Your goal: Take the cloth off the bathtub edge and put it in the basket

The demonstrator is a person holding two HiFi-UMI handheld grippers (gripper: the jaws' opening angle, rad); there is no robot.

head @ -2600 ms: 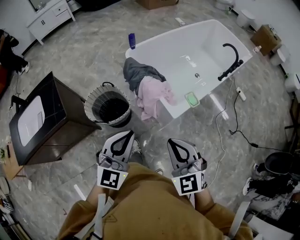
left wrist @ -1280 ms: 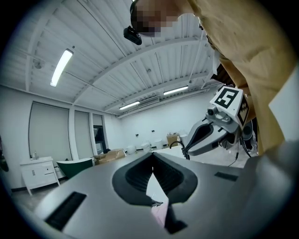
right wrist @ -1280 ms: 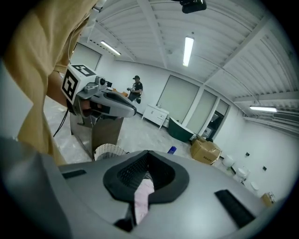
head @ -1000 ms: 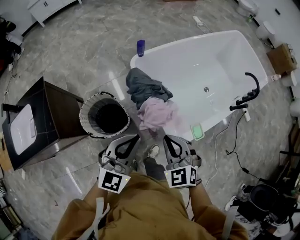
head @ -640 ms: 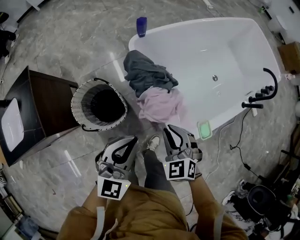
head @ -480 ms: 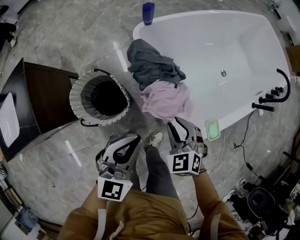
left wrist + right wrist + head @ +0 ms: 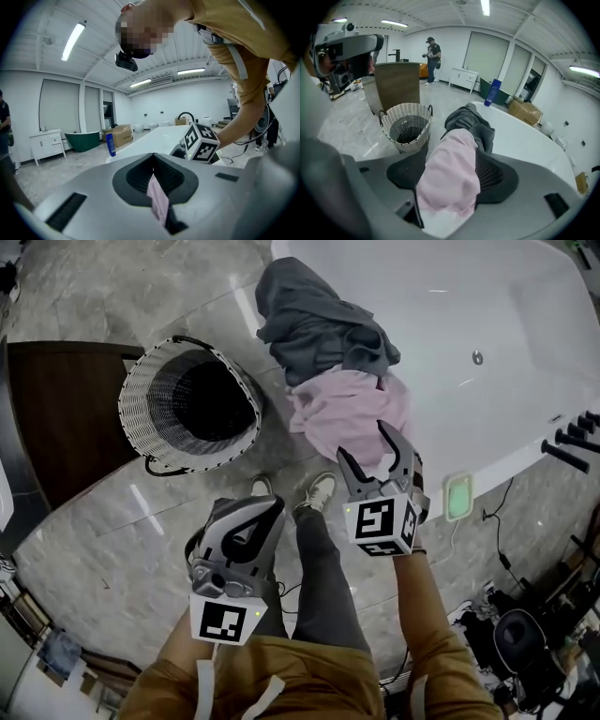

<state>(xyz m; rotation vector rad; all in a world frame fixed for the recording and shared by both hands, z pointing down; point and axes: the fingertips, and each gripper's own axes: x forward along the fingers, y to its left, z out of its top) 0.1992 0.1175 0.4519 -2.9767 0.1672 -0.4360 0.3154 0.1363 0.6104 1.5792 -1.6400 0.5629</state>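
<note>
A pink cloth (image 7: 347, 411) and a grey cloth (image 7: 323, 329) hang over the near edge of the white bathtub (image 7: 506, 315). The woven basket (image 7: 141, 381) stands on the floor left of them, dark inside. My right gripper (image 7: 366, 448) is at the pink cloth's lower edge, and its jaws are opening. In the right gripper view the pink cloth (image 7: 452, 173) lies between the spread jaws, with the grey cloth (image 7: 471, 123) and the basket (image 7: 405, 108) beyond. My left gripper (image 7: 272, 510) is shut, low over the floor and away from the cloths.
A dark wooden cabinet (image 7: 56, 418) stands left of the basket. A green soap dish (image 7: 458, 496) sits on the tub rim and a black faucet (image 7: 572, 442) at its right. The person's shoes (image 7: 319, 491) are below the cloths. Another person (image 7: 432, 54) stands far back.
The view has closed in on the tub edge. My right gripper has moved forward onto the pink cloth and its jaws have spread apart. The left gripper stays shut.
</note>
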